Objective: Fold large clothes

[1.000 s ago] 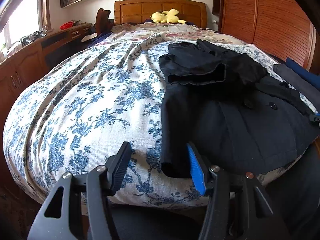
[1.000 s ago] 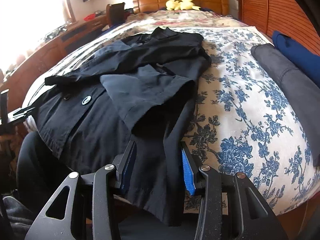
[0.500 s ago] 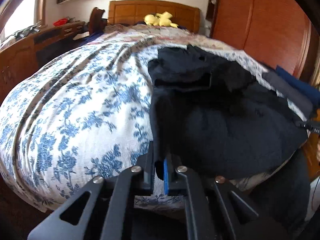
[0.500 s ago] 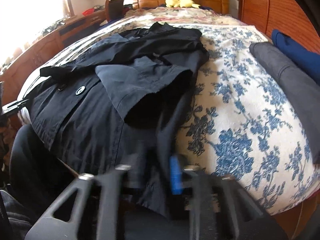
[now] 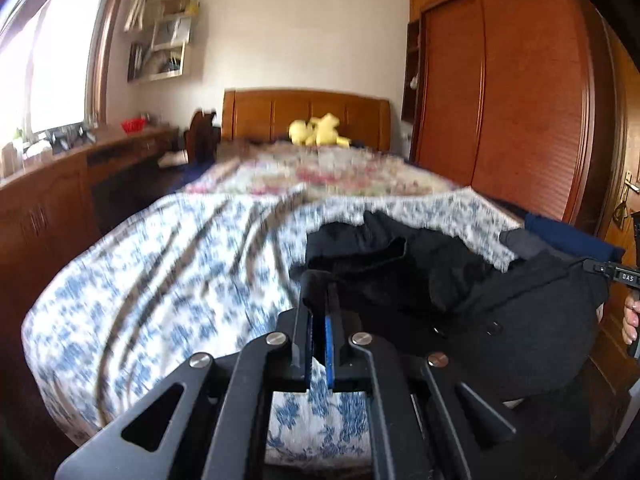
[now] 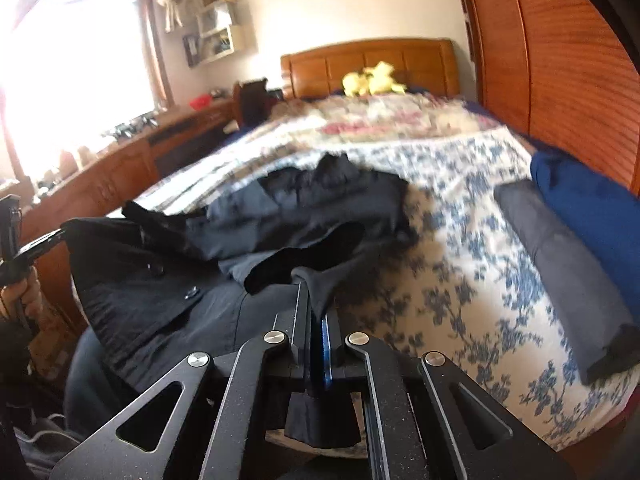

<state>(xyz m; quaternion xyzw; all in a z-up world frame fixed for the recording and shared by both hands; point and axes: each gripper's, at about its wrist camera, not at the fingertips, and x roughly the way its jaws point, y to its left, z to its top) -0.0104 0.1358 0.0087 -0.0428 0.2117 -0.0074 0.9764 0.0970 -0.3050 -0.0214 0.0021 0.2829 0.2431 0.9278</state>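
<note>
A large black buttoned coat (image 5: 500, 312) lies on the near end of a bed with a blue-flowered cover (image 5: 168, 280). My left gripper (image 5: 320, 312) is shut on the coat's bottom left corner and holds it lifted above the bed. My right gripper (image 6: 314, 312) is shut on the coat's (image 6: 168, 288) bottom right corner, also lifted. The hem stretches between the two grippers, and each shows at the edge of the other's view. The sleeves lie folded over the coat's front.
A grey folded garment (image 6: 560, 264) and a blue one (image 6: 592, 208) lie along the bed's right side by the wooden wardrobe (image 5: 512, 100). A yellow plush toy (image 5: 316, 130) sits by the headboard. A wooden desk (image 5: 60, 184) runs along the left wall.
Both grippers closed on the coat's bottom corners, then rose, lifting the hem off the bed. Both views now look higher and farther along the bed.
</note>
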